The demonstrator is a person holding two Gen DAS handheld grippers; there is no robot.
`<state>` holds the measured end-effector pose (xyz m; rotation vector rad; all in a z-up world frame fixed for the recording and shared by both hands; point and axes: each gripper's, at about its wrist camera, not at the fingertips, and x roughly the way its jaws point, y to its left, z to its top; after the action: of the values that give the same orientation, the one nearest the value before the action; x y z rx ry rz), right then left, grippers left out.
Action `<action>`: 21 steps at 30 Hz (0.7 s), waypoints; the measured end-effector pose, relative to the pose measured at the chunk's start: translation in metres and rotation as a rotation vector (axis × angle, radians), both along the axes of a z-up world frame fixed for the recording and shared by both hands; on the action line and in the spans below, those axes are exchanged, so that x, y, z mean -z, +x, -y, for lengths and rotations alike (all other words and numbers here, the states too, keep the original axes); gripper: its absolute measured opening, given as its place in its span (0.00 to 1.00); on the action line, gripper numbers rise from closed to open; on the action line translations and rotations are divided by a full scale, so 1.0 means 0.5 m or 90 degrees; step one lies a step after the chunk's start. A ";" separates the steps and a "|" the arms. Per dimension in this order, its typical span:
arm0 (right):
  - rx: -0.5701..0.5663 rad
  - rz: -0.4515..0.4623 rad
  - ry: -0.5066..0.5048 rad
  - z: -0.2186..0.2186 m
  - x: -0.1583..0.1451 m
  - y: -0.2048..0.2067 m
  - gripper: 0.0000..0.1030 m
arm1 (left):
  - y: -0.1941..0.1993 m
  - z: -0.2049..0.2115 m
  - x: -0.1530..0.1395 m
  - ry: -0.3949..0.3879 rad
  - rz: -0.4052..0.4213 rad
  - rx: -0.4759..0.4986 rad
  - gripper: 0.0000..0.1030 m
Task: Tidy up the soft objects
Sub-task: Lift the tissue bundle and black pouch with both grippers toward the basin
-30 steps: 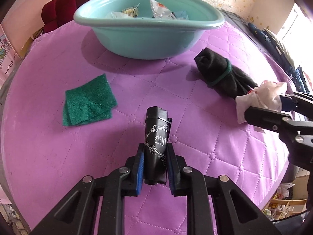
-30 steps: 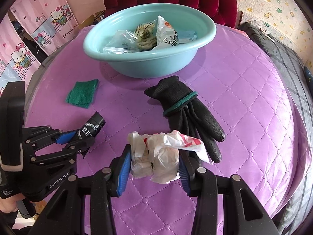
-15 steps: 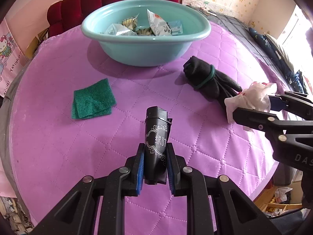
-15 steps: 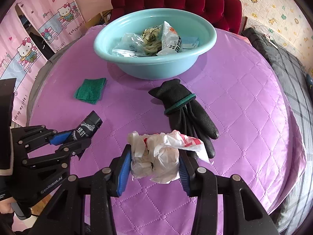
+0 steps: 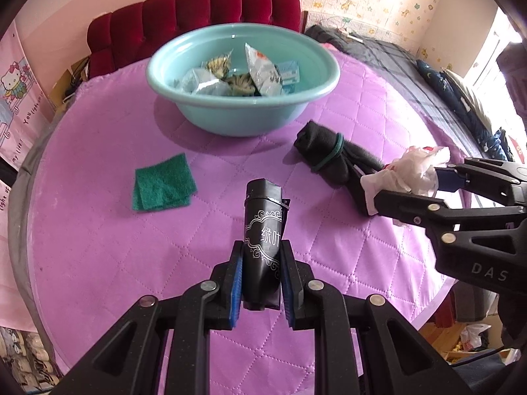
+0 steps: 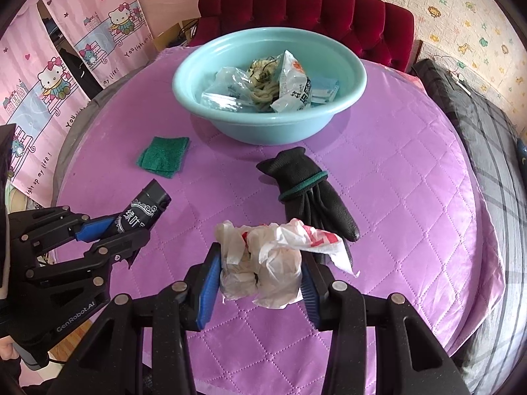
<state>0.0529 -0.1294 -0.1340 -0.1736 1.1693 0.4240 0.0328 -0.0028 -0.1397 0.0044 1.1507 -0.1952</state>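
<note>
Purple quilt (image 5: 98, 237): basin (image 5: 242, 115), glove (image 6: 309, 191), scourer (image 5: 163, 182).

Glossy plastic basin (image 5: 242, 117) — quilted satiny cover (image 5: 98, 237) (purple cloth).

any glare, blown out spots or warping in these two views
Left wrist view: the window at upper right is blown out white, the basin casts a soft shadow toward the left on the purple quilt, and the fisheye bends the quilt's edge. Right wrist view: evenly lit, a small glint on the basin rim, curtain and wall curve at the edges; both look sharp.
</note>
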 end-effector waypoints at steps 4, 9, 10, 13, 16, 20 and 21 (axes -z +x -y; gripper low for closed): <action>-0.003 0.010 0.002 0.002 -0.021 0.006 0.46 | 0.007 0.004 -0.026 -0.005 0.014 0.003 0.21; -0.003 0.026 0.003 0.004 -0.051 0.023 0.46 | 0.026 0.005 -0.057 -0.011 0.035 0.002 0.21; -0.001 0.028 0.006 0.005 -0.057 0.029 0.46 | 0.030 0.005 -0.064 -0.012 0.039 0.003 0.21; -0.001 0.033 0.011 0.006 -0.073 0.045 0.46 | 0.045 0.007 -0.082 -0.012 0.048 0.009 0.21; -0.003 0.042 0.011 0.006 -0.089 0.066 0.46 | 0.062 0.005 -0.099 -0.011 0.057 0.012 0.21; -0.003 0.052 0.013 0.005 -0.109 0.093 0.46 | 0.089 0.004 -0.116 -0.007 0.067 0.018 0.21; -0.003 0.052 0.015 0.005 -0.113 0.100 0.46 | 0.096 0.002 -0.120 -0.005 0.070 0.021 0.21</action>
<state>0.1031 -0.1319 -0.0777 -0.1715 1.0829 0.4315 0.0808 -0.0040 -0.0797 0.0262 1.0414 -0.2258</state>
